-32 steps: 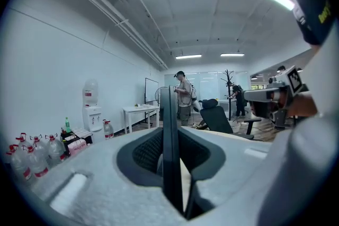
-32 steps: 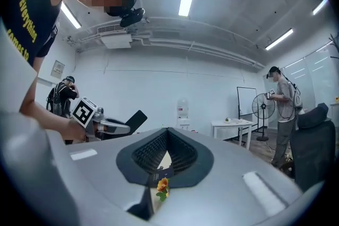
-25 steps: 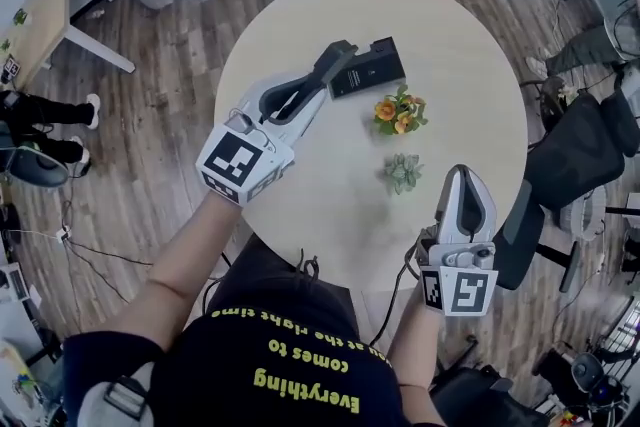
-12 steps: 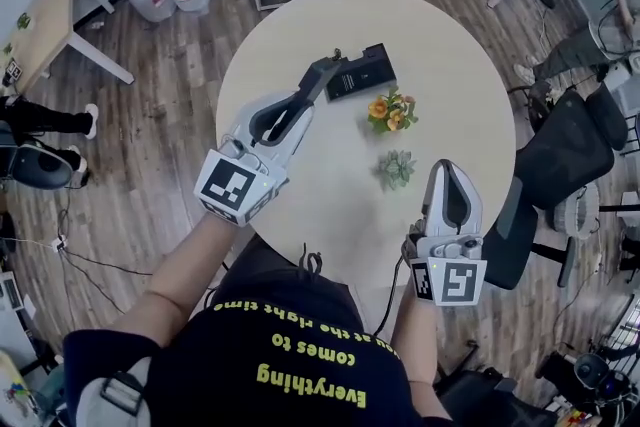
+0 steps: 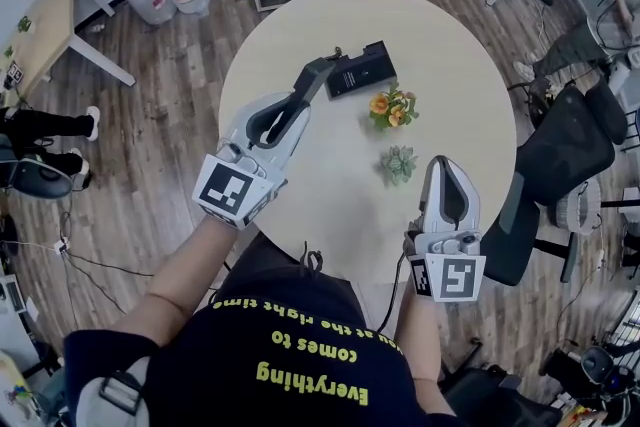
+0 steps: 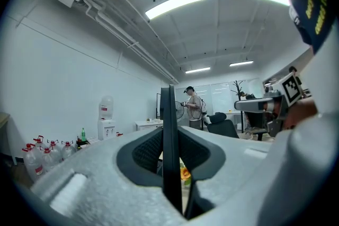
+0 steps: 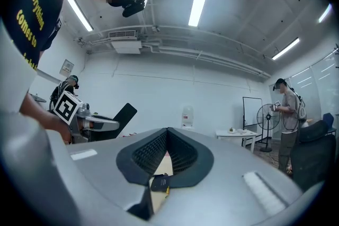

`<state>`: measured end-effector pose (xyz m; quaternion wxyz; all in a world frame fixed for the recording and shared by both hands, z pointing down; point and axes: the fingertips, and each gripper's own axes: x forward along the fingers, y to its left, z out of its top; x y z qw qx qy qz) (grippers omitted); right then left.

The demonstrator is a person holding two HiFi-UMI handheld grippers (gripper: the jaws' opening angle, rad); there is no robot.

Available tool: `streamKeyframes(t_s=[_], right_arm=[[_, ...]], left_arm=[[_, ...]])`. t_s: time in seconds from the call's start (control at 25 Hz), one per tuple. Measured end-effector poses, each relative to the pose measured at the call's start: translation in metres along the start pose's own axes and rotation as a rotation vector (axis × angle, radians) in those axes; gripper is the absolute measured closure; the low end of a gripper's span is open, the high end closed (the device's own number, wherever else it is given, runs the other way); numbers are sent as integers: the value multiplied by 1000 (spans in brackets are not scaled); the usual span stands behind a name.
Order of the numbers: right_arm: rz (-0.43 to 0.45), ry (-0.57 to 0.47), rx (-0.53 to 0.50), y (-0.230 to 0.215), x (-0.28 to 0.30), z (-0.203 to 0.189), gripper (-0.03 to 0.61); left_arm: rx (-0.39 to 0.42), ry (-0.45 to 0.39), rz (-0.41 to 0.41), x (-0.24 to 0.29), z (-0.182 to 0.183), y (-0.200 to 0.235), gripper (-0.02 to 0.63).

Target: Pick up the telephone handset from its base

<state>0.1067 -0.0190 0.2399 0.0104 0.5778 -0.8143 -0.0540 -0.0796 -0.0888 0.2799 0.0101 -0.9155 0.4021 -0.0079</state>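
Currently, the telephone handset [image 5: 318,73] is pinched edge-on between the pads of the left tongs [image 5: 297,101], with most of its length projecting forward beyond them. It hangs above the round bench [image 5: 450,45], its far end just beside the left edge of the black base [image 5: 365,70] and apparently clear of the cradle. The right tongs [image 5: 447,170] are pressed together with nothing between them and sit near the bench edge, beside a small succulent [image 5: 400,163] and well apart from the handset. Orange flowers [image 5: 395,107] stand between the succulent and the base. The handset is judged to be a light, stiff plastic body with smooth faces. Because it seems to be held toward one end, the free length acts as a lever and may pivot in the pinch. A hold on the narrow middle section, across the flat sides, would probably balance better and resist slipping.
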Motion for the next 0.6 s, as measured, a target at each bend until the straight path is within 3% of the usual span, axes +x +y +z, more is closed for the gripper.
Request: streamKeyframes(t_s=[0.6], right_arm=[[-21, -9, -11, 6, -1, 2, 568]], left_arm=[[-7, -25, 14, -8, 11, 7, 534]])
